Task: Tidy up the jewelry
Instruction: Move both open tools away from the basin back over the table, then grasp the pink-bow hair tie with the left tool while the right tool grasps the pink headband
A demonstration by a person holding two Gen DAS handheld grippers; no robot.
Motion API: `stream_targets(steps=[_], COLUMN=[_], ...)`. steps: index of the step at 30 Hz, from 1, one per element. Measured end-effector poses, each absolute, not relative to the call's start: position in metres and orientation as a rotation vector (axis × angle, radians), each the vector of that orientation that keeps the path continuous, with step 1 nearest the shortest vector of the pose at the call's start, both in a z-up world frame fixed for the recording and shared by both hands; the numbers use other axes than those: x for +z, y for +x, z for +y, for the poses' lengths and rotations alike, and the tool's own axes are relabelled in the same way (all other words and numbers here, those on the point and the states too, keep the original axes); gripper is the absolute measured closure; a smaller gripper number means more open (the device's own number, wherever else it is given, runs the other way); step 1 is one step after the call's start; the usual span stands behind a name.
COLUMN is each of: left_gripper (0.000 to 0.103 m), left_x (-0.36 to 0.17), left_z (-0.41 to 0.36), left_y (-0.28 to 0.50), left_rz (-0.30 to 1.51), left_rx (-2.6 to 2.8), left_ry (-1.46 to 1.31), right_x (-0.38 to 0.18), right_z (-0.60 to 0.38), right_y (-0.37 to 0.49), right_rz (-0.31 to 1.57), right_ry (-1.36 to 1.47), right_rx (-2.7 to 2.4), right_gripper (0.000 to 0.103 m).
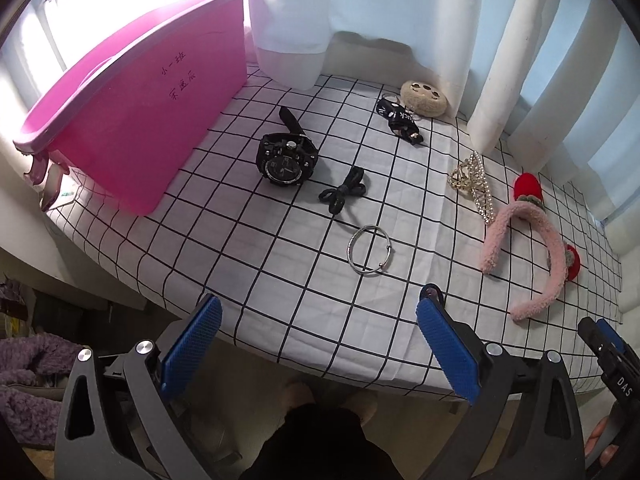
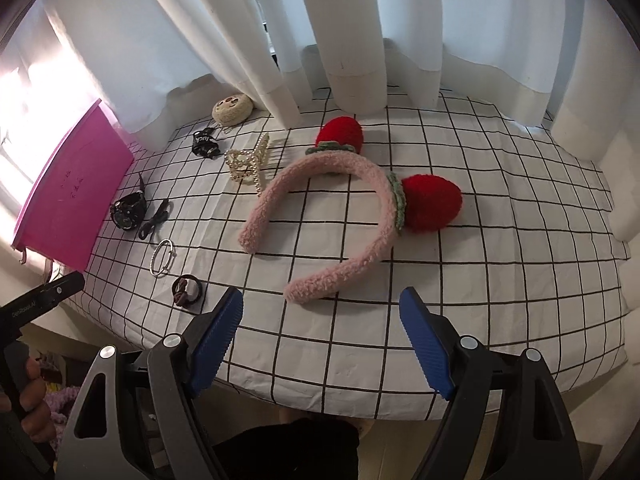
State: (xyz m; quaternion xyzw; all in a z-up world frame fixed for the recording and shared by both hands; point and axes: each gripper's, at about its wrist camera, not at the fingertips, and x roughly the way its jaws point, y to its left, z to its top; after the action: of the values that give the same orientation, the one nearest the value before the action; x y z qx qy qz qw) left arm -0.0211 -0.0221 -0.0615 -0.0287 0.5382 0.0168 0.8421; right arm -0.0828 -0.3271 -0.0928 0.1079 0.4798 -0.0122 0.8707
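On the checked tablecloth point(image 1: 240, 264) lie a black watch point(image 1: 286, 158), a black bow tie-band point(image 1: 343, 194), a silver bangle point(image 1: 369, 251), a pearl hair claw point(image 1: 472, 180) and a fluffy pink headband point(image 2: 340, 200) with red strawberries. A dark red hair tie point(image 2: 186, 290) lies near the front edge. A pink box point(image 1: 132, 112) stands at the left. My left gripper point(image 1: 320, 308) hangs open over the front edge, short of the bangle. My right gripper point(image 2: 320, 300) is open just before the headband's near end. Both hold nothing.
A beige plush charm point(image 1: 424, 98) and a black strap keychain point(image 1: 400, 118) sit at the back by the white curtains point(image 2: 352, 40). The cloth's right half point(image 2: 500, 220) holds no objects. Below the table edge a person's legs and feet show.
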Motion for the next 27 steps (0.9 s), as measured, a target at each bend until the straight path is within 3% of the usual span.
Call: stream_targets(steps=[13, 27], left_gripper=[0.006, 0.006], left_x=[-0.109, -0.132], left_z=[-0.072, -0.108], left_y=[-0.028, -0.044], left_rz=[1.125, 1.088], left_rx=[-0.023, 0.292], left_ry=[-0.025, -0.173], right_x=[-0.125, -0.123], right_z=[-0.364, -0.402], right_y=[-0.083, -0.018], right_rz=[0.982, 0.953], right_ry=[0.325, 0.060], right_rx=[-0.127, 0.108], right_gripper=[0.026, 0.026])
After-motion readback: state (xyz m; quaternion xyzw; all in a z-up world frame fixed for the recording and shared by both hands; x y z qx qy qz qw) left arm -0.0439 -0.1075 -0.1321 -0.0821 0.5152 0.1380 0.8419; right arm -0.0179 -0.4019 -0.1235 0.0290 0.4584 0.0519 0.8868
